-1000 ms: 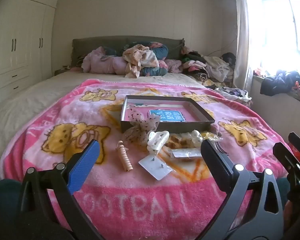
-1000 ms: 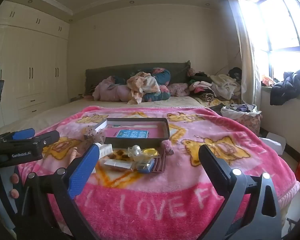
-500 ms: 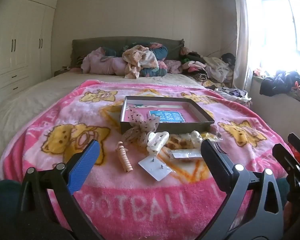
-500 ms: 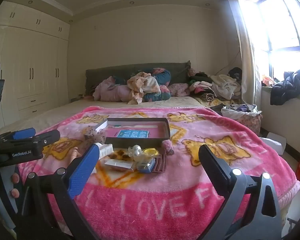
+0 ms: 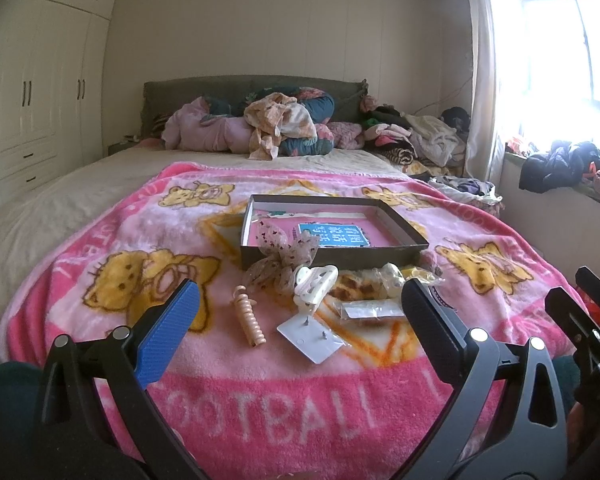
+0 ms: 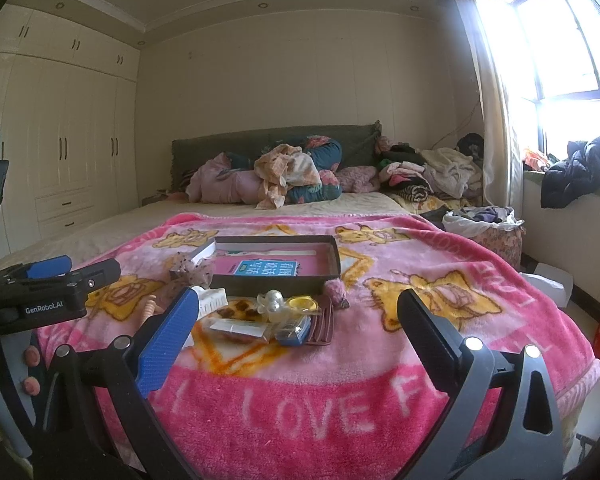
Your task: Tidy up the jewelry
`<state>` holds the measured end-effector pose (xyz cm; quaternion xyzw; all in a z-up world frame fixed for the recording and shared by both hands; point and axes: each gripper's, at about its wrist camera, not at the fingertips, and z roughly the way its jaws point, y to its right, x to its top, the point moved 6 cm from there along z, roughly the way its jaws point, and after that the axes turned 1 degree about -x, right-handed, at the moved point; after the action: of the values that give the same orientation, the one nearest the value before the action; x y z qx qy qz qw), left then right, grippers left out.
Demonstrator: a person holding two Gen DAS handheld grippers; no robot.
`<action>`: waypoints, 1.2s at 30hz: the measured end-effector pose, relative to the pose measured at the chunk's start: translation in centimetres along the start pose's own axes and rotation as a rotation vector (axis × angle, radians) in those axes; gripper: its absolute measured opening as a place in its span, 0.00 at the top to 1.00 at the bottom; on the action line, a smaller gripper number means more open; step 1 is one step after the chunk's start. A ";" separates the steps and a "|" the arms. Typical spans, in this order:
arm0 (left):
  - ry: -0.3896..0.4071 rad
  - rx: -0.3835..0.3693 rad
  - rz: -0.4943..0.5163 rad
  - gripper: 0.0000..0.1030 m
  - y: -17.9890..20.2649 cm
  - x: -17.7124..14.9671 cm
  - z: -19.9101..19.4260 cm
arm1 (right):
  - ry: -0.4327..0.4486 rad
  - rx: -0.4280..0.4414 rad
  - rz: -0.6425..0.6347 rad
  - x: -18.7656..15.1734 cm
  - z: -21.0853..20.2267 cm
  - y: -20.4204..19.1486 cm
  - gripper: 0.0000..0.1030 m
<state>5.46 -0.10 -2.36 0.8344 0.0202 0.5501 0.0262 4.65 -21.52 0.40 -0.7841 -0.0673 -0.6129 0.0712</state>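
Box (image 5: 332, 258): stiff card tray, empty-light, on the bed's pink blanket (image 5: 260, 400).
Bow (image 5: 280, 256): soft fabric, against the box's front; pinch its knot.
Claw clip (image 5: 314, 282): hard, slippery plastic, before the box.
Earring card (image 5: 310, 336): flimsy; take an edge.
Left gripper (image 5: 300, 336), right gripper (image 6: 298, 340): both spread wide, empty.

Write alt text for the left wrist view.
The open left gripper hovers over a pink bear blanket strewn with accessories: a coiled hair tie, white claw clip and earring card. A shallow dark box sits behind them.
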 end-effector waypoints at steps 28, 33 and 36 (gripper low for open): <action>0.006 0.002 0.004 0.11 0.5 0.6 -0.3 | 0.000 0.002 0.007 -0.1 0.1 0.2 0.06; 0.004 0.005 0.004 0.11 0.6 0.6 -0.2 | -0.011 0.002 0.010 -0.3 0.1 0.1 0.06; -0.008 0.009 -0.003 0.11 0.9 1.0 -0.2 | -0.020 0.008 0.015 -0.3 0.5 0.2 0.06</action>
<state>5.68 -0.91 -1.26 0.8368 0.0239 0.5465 0.0234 5.08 -21.61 -0.06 -0.7903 -0.0645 -0.6042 0.0781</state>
